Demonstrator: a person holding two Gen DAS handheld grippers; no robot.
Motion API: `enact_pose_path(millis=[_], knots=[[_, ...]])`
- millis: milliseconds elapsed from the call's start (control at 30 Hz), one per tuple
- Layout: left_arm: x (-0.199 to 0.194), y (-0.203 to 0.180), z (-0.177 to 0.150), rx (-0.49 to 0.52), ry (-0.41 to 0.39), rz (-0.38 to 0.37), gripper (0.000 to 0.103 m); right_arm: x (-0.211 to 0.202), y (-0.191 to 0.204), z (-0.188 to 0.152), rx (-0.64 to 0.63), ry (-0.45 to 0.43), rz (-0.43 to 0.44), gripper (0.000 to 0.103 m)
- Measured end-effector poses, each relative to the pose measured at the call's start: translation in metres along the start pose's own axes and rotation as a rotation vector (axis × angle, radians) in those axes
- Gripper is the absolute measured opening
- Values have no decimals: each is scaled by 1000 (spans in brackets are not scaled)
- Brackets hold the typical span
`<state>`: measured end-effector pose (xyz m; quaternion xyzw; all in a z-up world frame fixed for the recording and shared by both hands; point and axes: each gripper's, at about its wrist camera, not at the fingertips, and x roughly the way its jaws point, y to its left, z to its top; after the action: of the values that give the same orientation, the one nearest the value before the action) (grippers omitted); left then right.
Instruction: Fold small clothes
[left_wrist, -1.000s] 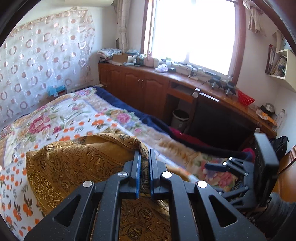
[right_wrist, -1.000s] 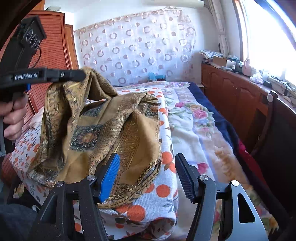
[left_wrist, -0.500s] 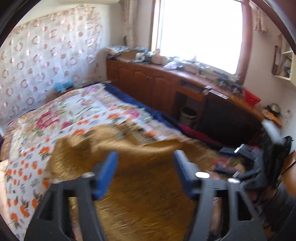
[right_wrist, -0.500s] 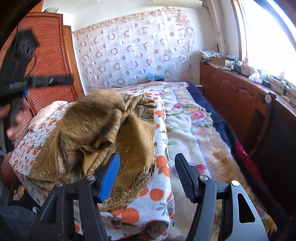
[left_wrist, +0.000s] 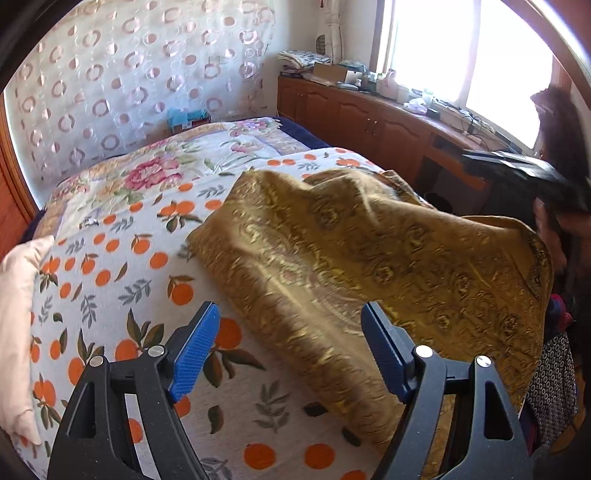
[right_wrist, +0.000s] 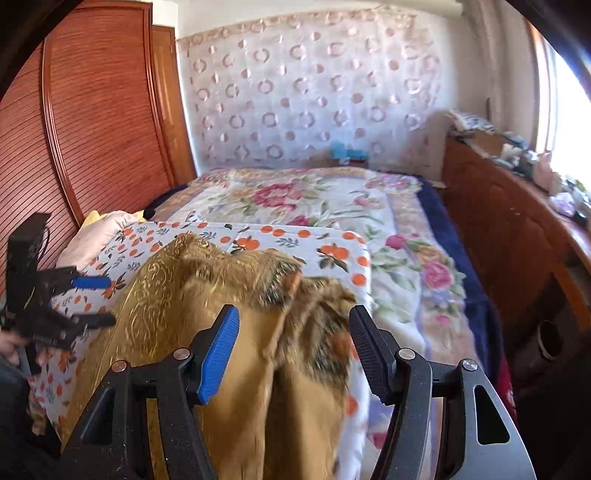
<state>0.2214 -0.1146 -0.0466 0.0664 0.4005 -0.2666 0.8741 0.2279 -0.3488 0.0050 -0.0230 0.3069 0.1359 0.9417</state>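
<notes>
Left wrist view: one gold patterned cloth (left_wrist: 373, 280), rumpled, lying on the near end of the bed over an orange-print sheet (left_wrist: 122, 295), its right edge hanging past the mattress corner. Right wrist view: same cloth bunched into ridges and draping down over the bed's near edge, not yet flat, so folding looks barely begun; spreading likely comes first. Left gripper (left_wrist: 290, 345): jaws apart, holding nothing, poised just above the cloth's near-left border, probably to catch an edge. Right gripper (right_wrist: 293, 349): jaws apart, empty, straddling the hanging bunch without clear contact, seemingly lined up for a corner. Both tools sit at opposite sides of the cloth, which suits a two-point lift. Beyond: floral quilt (right_wrist: 306, 199) across the far bed, pale pillow (left_wrist: 16, 317) at the left, wooden cabinet (left_wrist: 369, 118) under the window, circle-print curtain (right_wrist: 314, 92) behind.
</notes>
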Motion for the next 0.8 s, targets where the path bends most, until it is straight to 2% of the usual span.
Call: enact_pose_path(millis=[100, 267, 467, 500, 533, 567, 633, 700, 800], knots=[[8, 5, -5, -2, 13, -8, 79, 51, -2, 28, -6, 104, 54, 61], [21, 10, -12, -13, 42, -32, 79, 127, -14, 60, 6, 241, 86, 61], [32, 14, -20, -32, 38, -60, 80, 182, -29, 66, 54, 359, 162, 60], [32, 13, -20, -27, 40, -57, 80, 187, -28, 70, 57, 365, 173, 57], [32, 13, -20, -25, 40, -54, 81, 188, -29, 71, 62, 363, 192, 45], [33, 11, -20, -22, 42, -49, 81, 188, -32, 72, 70, 362, 222, 28], [33, 10, -19, -15, 46, -45, 82, 182, -31, 75, 61, 347, 270, 8], [33, 9, -18, -13, 47, -45, 83, 168, -27, 81, 7, 297, 217, 5], [35, 8, -17, -3, 51, -40, 85, 127, -39, 91, 2, 176, 148, 4]])
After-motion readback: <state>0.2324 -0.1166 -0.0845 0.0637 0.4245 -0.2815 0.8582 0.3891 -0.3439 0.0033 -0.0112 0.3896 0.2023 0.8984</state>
